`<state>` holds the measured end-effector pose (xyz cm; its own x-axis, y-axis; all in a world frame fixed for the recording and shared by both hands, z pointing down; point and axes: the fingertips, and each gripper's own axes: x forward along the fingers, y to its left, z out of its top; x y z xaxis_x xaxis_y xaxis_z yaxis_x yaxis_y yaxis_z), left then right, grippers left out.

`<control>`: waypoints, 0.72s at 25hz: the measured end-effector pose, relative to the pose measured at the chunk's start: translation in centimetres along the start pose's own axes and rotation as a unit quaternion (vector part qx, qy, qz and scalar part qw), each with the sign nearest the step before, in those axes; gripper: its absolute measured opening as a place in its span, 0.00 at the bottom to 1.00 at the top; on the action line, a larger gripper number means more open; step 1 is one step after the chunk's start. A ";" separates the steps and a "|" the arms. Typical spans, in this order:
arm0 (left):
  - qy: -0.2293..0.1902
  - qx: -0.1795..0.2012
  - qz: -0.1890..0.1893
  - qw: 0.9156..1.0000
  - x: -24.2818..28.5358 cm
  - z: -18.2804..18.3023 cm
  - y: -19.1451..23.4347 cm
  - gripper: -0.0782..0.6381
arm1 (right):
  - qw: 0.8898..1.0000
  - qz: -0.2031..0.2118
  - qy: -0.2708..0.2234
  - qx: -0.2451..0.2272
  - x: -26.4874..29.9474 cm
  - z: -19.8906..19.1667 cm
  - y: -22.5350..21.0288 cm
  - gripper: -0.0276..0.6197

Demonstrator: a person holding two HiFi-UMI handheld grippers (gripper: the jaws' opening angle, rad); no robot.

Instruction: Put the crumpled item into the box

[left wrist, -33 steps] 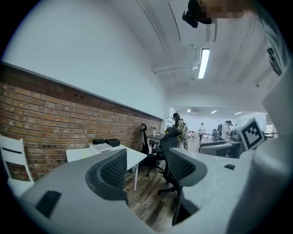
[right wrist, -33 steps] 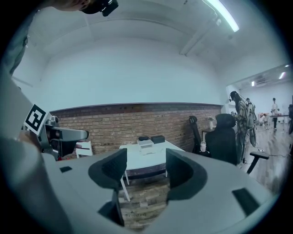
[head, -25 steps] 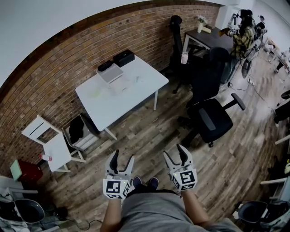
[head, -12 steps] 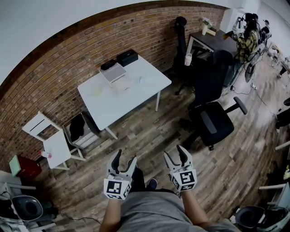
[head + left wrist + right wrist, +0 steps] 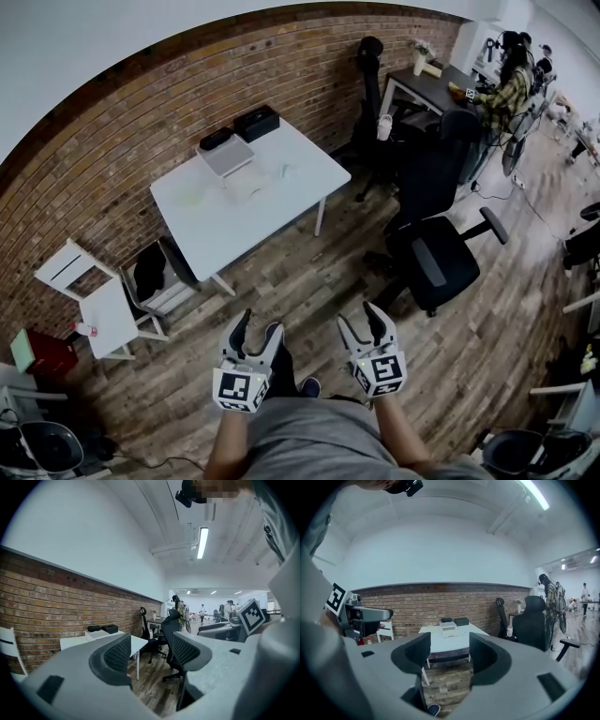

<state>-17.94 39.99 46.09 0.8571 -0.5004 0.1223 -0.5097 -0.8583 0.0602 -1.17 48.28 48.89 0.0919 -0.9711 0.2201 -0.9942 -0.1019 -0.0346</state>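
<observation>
**Both tongs empty, well short of the table**

Your left tongs (image 5: 257, 326) are spread, and the left gripper view shows only floor and distant furniture in the gap. Your right tongs (image 5: 360, 319) are also spread with nothing between them, and they have just been closing a little. You hold both side by side at your waist, pointing roughly level toward the white table (image 5: 281, 202). A stretch of wooden floor (image 5: 309, 272) lies between them and the table.

The crumpled item (image 5: 246, 185) is hard to make out. It shows only as a pale smudge on the table top, just on your side of the box (image 5: 225, 156). At this range you cannot read its shape, its long axis or which way it points. The right gripper view gives no more than a faint pale patch in front of the box.

The box lies flat near the table's wall edge, and whether it is open cannot be told. Two black cases (image 5: 255, 122) sit just behind it against the brick wall (image 5: 141, 103). A black office chair (image 5: 436, 258) stands to the right of the table.
</observation>
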 end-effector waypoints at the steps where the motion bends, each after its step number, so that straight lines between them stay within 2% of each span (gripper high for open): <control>1: 0.002 -0.002 0.001 1.000 0.4 -0.1 0.4 0.48 | 1.000 -0.003 0.000 0.002 0.4 0.0 -0.2 0.45; 5: 0.009 -0.001 0.002 1.000 2.2 -0.4 2.0 0.48 | 1.000 -0.004 0.004 0.007 2.6 0.0 -0.9 0.44; 9: -0.011 0.012 0.012 1.000 4.3 0.8 4.3 0.48 | 1.000 -0.007 0.007 0.011 5.2 0.5 -2.0 0.44; 12: 0.005 0.017 0.002 1.000 6.7 0.7 6.0 0.48 | 1.000 -0.010 0.011 0.010 7.7 1.3 -2.7 0.44; 18: 0.013 -0.003 -0.010 1.000 10.1 0.8 8.3 0.48 | 1.000 -0.010 0.019 0.010 11.5 2.0 -3.3 0.43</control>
<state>-13.44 27.71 47.05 0.8650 -0.4799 0.1466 -0.4929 -0.8673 0.0694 3.24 36.97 49.55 0.1097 -0.9601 0.2571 -0.9907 -0.1265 -0.0498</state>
